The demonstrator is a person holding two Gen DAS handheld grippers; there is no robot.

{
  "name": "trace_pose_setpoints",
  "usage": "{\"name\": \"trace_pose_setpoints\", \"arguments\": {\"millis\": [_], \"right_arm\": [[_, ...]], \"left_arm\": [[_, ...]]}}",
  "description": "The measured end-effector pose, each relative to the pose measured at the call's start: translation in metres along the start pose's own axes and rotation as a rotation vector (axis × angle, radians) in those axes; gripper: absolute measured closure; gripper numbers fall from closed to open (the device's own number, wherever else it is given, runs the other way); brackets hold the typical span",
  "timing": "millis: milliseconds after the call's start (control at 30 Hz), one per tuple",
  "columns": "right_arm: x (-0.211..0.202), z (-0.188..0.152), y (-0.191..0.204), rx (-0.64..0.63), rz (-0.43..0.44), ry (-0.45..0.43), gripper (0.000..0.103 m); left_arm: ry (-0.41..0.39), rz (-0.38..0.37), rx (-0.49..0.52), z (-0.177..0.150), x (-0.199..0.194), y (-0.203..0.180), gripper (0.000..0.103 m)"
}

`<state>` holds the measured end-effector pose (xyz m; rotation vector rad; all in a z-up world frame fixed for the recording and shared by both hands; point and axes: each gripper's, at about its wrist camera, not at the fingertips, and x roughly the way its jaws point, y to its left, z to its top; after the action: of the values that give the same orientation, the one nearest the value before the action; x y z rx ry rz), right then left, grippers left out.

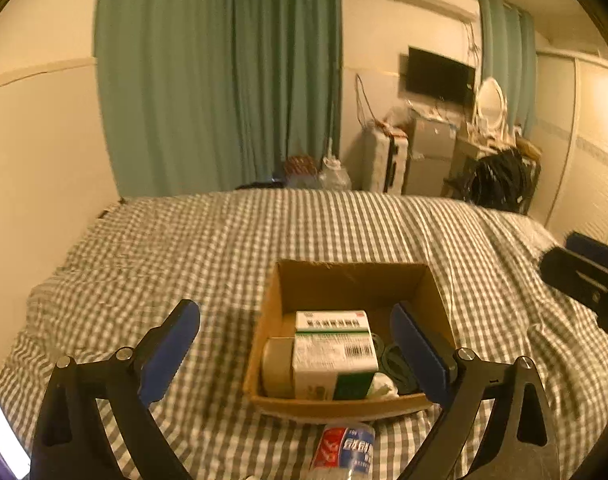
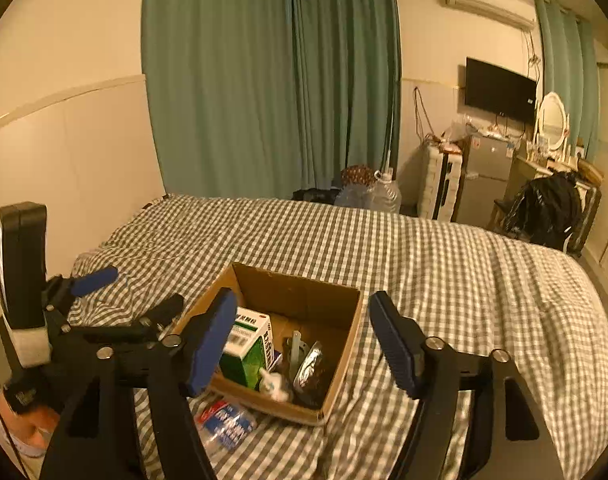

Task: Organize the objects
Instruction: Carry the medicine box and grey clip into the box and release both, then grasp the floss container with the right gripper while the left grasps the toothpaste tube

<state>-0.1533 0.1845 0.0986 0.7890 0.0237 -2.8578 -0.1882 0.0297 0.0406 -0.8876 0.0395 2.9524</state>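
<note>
An open cardboard box [image 1: 350, 280] [image 2: 346, 364] sits on the checked bedcover [image 1: 183, 248]. Inside stand a green-and-white medicine box [image 1: 334, 350] [image 2: 247, 346], a tan jar [image 1: 277, 368], a black cable [image 1: 392, 360], a silver packet [image 2: 310, 364] and a small white item [image 2: 273, 384]. A plastic bottle [image 1: 346, 452] [image 2: 223, 424] with a red-and-blue label lies on the bed just in front of the box. My left gripper [image 1: 293, 310] [image 2: 133, 290] hovers open above the bottle, in front of the box. My right gripper [image 2: 302, 296] [image 1: 584, 276] is open and empty, held over the box's near right side.
The bed runs far back to green curtains [image 2: 263, 80] and has a cream wall [image 1: 35, 160] along its left. Beyond its right end stand a suitcase [image 2: 440, 184], a small fridge [image 2: 484, 176] and a chair with a black bag [image 2: 548, 208]. A lit screen [image 1: 3, 440] shows at lower left.
</note>
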Motion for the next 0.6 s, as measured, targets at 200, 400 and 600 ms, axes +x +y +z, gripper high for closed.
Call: {"name": "trace_pose_setpoints", "arguments": {"millis": [200, 400, 600], "right_arm": [[-0.039, -0.017, 0.013, 0.004, -0.033, -0.022, 0.022], [-0.032, -0.049, 0.026, 0.039, -0.023, 0.04, 0.022], [0.017, -0.098, 0.056, 0.032, -0.004, 0.188, 0.022]], "left_arm": [[-0.034, 0.037, -0.016, -0.02, -0.039, 0.02, 0.004], [0.006, 0.087, -0.062, -0.064, -0.045, 0.044, 0.004], [0.133, 0.147, -0.121, -0.127, -0.011, 0.073, 0.004]]}}
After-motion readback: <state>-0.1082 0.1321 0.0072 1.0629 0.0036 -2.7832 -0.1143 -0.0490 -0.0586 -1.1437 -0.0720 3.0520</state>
